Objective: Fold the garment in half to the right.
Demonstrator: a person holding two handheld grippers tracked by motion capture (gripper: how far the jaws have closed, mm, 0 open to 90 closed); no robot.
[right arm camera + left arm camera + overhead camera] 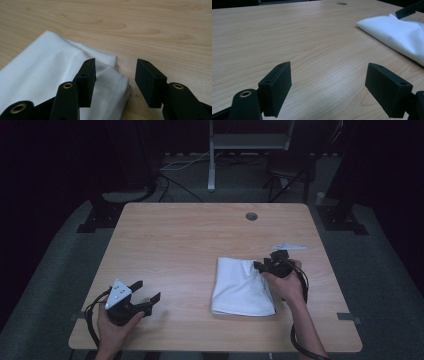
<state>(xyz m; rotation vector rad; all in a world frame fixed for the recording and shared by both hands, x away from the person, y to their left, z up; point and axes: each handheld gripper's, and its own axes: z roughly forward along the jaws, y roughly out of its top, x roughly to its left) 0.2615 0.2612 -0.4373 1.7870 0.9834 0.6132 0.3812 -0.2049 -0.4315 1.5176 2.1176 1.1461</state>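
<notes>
A folded white cloth (242,287) lies on the right half of the wooden table (190,240). My right gripper (264,262) is at the cloth's far right corner, low over it. In the right gripper view the gripper (115,63) stands partly open. One jaw hangs over the cloth (45,72), the other over bare wood, and the cloth's folded edge lies between them without being pressed. My left gripper (149,290) rests near the front left of the table, wide open (328,67) with nothing between its jaws. The cloth (397,35) lies well to its right.
A round cable hole (251,216) sits near the table's far edge. A small white object (289,246) lies just beyond my right gripper, close to the right edge. Past the table stand a metal frame leg (212,165) and dark stands on the floor.
</notes>
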